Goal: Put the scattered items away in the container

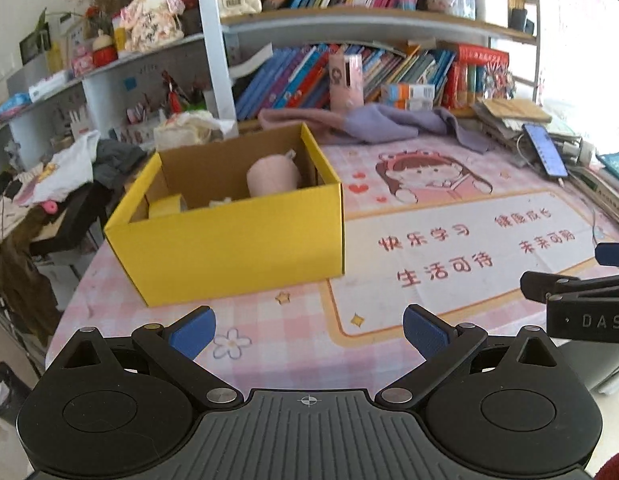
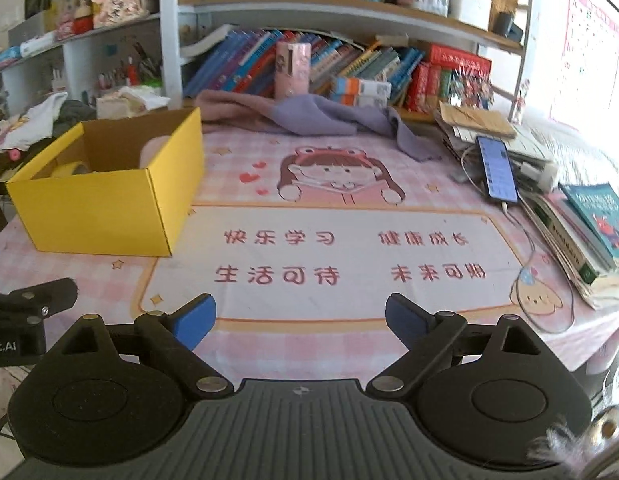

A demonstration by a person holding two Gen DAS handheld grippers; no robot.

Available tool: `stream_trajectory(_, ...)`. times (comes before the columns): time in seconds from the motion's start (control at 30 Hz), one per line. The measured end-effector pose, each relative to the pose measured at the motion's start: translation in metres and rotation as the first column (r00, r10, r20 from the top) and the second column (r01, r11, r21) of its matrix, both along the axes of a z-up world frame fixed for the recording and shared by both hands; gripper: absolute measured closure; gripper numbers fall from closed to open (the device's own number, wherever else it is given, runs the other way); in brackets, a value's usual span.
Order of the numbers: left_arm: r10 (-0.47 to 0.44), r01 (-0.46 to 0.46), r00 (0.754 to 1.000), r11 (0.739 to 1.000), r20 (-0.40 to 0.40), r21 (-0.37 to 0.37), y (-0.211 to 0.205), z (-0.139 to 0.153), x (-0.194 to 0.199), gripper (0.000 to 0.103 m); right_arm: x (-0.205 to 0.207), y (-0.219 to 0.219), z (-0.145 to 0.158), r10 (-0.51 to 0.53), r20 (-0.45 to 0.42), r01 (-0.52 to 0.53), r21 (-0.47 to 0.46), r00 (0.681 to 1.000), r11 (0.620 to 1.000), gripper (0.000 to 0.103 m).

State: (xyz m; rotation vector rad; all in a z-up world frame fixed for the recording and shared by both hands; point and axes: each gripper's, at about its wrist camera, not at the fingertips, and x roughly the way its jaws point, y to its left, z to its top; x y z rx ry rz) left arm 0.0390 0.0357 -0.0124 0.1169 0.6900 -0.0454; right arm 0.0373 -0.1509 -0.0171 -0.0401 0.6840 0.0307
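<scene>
Both grippers' jaws apart, empty, near yellow box [image 1: 233,240] of items.

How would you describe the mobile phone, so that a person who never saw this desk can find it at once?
Start from the pink cartoon desk mat and go to its far right edge, where a pile of papers and books lies below the bookshelf. The mobile phone rests tilted on this pile, with a white cable at its near end. It alone has a lit blue screen.
</scene>
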Motion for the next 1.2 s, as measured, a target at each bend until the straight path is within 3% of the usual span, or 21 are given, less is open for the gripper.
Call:
stream_trajectory(0.43, 0.091, -0.093, 0.995, 0.995, -0.038, -0.039, 0.014, -0.001, -0.002, 0.001, 0.004, 0.013, 0.002, 0.086, -0.025, -0.086, -0.009, 0.996, 0.996, 0.002)
stream_trajectory(1.2, 0.047, -0.052, 0.995, 0.997, -0.083, -0.057, 0.010, -0.009, -0.008, 0.001, -0.011, 0.010, -0.003, 0.038, -0.042, -0.037, 0.006, 0.998, 0.999, 0.001)
